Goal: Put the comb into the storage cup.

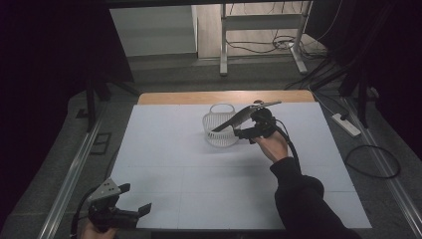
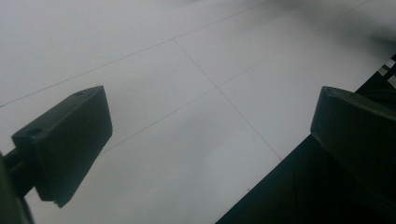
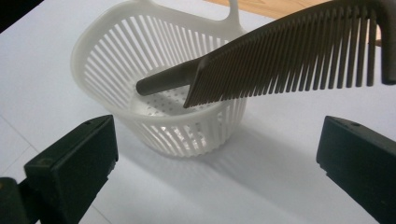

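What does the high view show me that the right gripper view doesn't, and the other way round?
The high view adds the person's dark sleeve, the left gripper at the table's near edge, and a power strip on the floor.

The right gripper view adds close detail: the separate teeth of the comb, the slats and perforated bottom of the basket, and the right gripper with its fingers apart.

Both show the comb leaning in the white basket on the white table.

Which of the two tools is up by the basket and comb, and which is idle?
The right tool, open beside the white basket where the comb leans. The left tool sits open at the table's near edge.
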{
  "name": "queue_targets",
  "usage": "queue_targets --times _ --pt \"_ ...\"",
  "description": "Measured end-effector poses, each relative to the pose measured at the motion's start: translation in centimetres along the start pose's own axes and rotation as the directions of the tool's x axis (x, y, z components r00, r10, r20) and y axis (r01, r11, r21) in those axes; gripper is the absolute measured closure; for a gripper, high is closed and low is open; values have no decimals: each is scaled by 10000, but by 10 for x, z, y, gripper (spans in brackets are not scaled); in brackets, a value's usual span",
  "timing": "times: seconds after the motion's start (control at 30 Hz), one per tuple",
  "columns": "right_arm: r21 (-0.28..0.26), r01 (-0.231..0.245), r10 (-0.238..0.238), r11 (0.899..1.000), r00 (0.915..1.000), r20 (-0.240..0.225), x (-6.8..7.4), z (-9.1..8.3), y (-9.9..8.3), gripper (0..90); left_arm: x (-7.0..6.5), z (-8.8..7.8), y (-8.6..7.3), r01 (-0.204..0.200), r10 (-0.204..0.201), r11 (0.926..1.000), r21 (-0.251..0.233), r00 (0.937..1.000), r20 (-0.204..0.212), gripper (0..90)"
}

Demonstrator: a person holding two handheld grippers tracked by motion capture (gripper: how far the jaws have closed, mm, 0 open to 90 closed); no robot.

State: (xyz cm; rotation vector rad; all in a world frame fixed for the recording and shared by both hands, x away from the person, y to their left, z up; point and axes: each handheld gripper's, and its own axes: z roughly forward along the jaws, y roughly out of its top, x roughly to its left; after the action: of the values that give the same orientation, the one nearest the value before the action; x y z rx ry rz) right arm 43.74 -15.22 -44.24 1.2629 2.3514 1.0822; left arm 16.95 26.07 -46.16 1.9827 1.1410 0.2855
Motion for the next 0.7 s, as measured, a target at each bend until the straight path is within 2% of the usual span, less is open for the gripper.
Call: queue_targets --times 0.7 --pt "-202 581 -585 9981 9981 -202 7 -24 -13 0 1 -1 0 96 -97 9999 -97 9999 -37 0"
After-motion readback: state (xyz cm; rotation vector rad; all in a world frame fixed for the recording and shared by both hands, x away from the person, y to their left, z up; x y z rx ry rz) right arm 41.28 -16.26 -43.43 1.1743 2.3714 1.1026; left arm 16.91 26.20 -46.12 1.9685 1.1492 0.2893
